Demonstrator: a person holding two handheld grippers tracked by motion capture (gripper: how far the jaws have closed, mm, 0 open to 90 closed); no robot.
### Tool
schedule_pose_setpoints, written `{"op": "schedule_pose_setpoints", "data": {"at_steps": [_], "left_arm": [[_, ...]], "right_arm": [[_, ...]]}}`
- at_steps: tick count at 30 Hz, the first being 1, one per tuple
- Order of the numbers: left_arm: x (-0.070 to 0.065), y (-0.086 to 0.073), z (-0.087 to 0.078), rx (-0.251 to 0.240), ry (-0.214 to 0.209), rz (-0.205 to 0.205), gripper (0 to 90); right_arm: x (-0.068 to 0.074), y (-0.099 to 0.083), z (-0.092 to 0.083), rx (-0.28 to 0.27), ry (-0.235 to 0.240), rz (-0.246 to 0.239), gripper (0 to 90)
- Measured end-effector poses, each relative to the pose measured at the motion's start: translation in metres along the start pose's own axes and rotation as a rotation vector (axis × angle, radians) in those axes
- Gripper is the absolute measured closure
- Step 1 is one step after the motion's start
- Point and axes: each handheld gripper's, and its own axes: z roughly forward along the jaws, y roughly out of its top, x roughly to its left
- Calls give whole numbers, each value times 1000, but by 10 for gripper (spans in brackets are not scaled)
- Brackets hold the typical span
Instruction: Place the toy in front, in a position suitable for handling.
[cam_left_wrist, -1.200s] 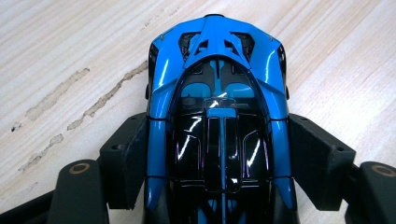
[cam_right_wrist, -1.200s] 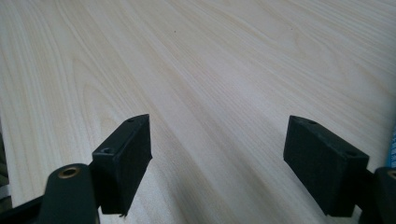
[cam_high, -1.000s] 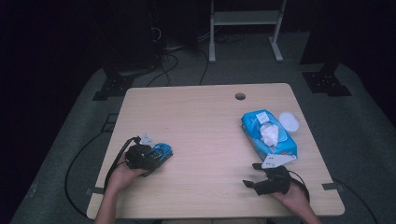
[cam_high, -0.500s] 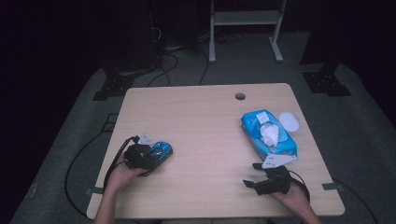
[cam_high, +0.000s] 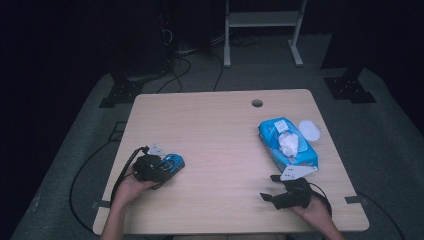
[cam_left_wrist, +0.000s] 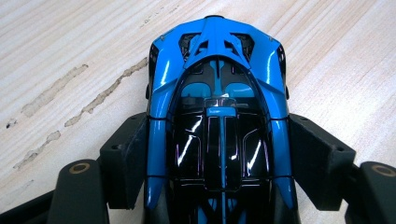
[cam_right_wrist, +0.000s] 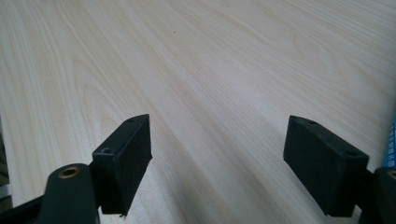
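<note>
1. Gripping the car (cam_high: 171, 163) near the table's (cam_high: 220, 130) left front corner, the left gripper (cam_high: 159, 169) sits low in the high view; the right gripper (cam_high: 274, 190) rests well apart, just before the wipes pack (cam_high: 287, 144) and its lid (cam_high: 309, 131).
2. Left gripper view: both pads press the car's (cam_left_wrist: 219, 116) flanks. Smears (cam_left_wrist: 70, 102) mark the wood beside it, so wiping is likely next.
3. Right gripper view: jaws wide, empty, over bare table (cam_right_wrist: 187, 70). Reaching the pack means turning; nothing blocks it.
</note>
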Motion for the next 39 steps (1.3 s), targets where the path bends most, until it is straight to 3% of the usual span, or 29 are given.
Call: {"op": "schedule_pose_setpoints", "data": {"at_steps": [14,39], "left_arm": [[2,-6,0,21,-29,41,235],[-3,-2,-5,15,9,56,282]], "right_arm": [[0,0,0,-1,0,0,226],[0,0,-1,-4,0,-2,226]]}}
